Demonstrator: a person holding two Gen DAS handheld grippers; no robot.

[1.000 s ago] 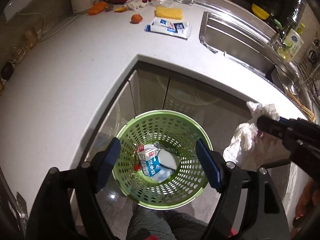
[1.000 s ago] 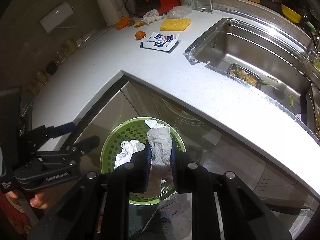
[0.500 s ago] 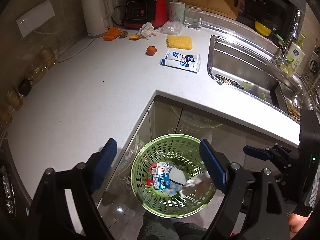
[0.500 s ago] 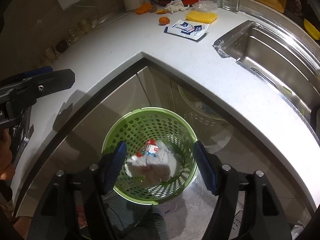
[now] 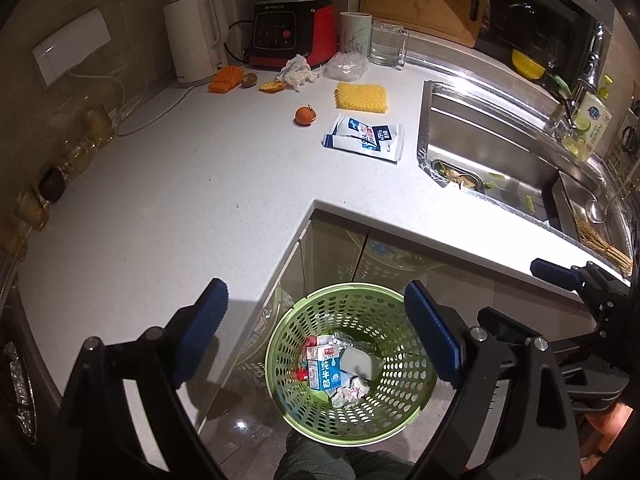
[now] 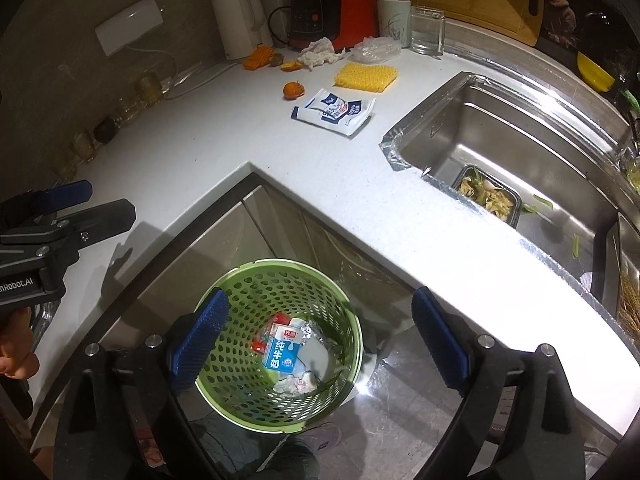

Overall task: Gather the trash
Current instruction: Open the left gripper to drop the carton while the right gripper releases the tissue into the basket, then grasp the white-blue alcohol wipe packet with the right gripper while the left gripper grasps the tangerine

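On the floor below the counter corner stands a green perforated basket (image 5: 288,344) (image 6: 240,320). It holds a blue milk carton (image 5: 325,368) (image 6: 282,349) and a crumpled white tissue (image 5: 351,394) (image 6: 298,384). My left gripper (image 5: 316,296) hangs above the basket, its jaws opening with nothing between them. My right gripper (image 6: 320,300) is also over the basket, its jaws opening and empty. On the counter lie a blue-white wrapper (image 5: 366,138) (image 6: 336,110), an orange fruit (image 5: 305,115) (image 6: 293,90), another crumpled tissue (image 5: 298,72) (image 6: 320,51) and a clear plastic bag (image 5: 346,66).
A steel sink (image 5: 500,148) with food scraps is set into the counter on the right. A yellow sponge (image 5: 362,97), white kettle (image 5: 196,40), red blender (image 5: 292,28), cup and glass (image 5: 388,42) stand at the back. Glossy cupboard doors (image 5: 332,256) rise behind the basket.
My right gripper opened and let go of the white tissue, which fell into the basket. The left gripper rose, opened wider, and now sees more of the counter.
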